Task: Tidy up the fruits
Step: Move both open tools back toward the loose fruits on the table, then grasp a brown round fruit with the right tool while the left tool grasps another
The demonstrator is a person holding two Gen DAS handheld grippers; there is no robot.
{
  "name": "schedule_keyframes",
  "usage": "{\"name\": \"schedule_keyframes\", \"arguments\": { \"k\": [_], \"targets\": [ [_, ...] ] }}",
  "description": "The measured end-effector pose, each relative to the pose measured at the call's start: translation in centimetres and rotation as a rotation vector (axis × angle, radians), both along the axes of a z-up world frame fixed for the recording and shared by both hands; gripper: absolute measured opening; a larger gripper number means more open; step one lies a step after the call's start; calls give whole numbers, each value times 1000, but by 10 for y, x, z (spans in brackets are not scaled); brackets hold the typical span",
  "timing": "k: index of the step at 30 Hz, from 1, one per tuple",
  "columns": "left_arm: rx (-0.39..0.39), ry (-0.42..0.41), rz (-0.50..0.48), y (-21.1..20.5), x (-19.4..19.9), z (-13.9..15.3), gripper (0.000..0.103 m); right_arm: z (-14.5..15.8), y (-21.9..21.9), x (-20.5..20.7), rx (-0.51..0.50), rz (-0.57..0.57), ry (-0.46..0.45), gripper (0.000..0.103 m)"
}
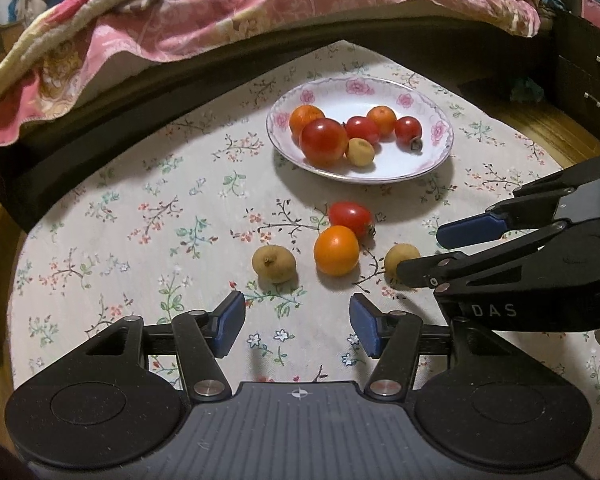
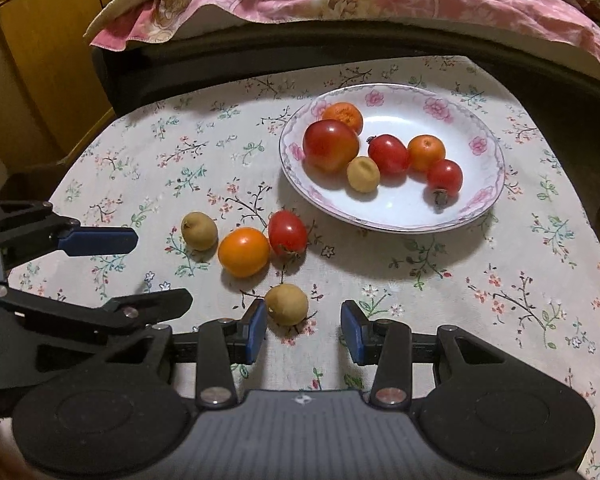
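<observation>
Currently right gripper (image 2: 303, 327) stands wide around the near longan (image 2: 287, 304), likely pre-grasp for the plate (image 2: 496, 184); left gripper (image 1: 297, 322) wide, empty, short of the far longan (image 1: 274, 263).

Both wrist views low, near, facing plate (image 1: 440, 160); shared.

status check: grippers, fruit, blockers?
Left gripper open, empty. Right gripper open, closing in on a longan. Four fruits off the plate. No blockers.
</observation>
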State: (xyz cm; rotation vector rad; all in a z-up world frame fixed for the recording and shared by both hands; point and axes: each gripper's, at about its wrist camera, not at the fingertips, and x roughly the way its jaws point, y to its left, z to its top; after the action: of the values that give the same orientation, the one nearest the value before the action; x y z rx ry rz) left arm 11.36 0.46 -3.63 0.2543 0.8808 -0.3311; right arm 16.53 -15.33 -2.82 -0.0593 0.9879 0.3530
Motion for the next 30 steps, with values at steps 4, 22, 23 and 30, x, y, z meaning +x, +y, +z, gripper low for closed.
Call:
{"name": "schedule_keyframes", "arguments": {
  "k": [4,22,23,30],
  "targets": [
    [-5,4,4,6,3,-5,70,-3,3,5,1,20,-1,43],
    [-10,-14,6,8,46,-27,67,-9,1,12,12,46,20,42],
    [-11,-16,8,7,47,-27,67,-9,1,12,13,45,22,42],
    [-34,-9,1,-1,47,-26,43,-8,-1,11,12,43,21,42]
  ]
}}
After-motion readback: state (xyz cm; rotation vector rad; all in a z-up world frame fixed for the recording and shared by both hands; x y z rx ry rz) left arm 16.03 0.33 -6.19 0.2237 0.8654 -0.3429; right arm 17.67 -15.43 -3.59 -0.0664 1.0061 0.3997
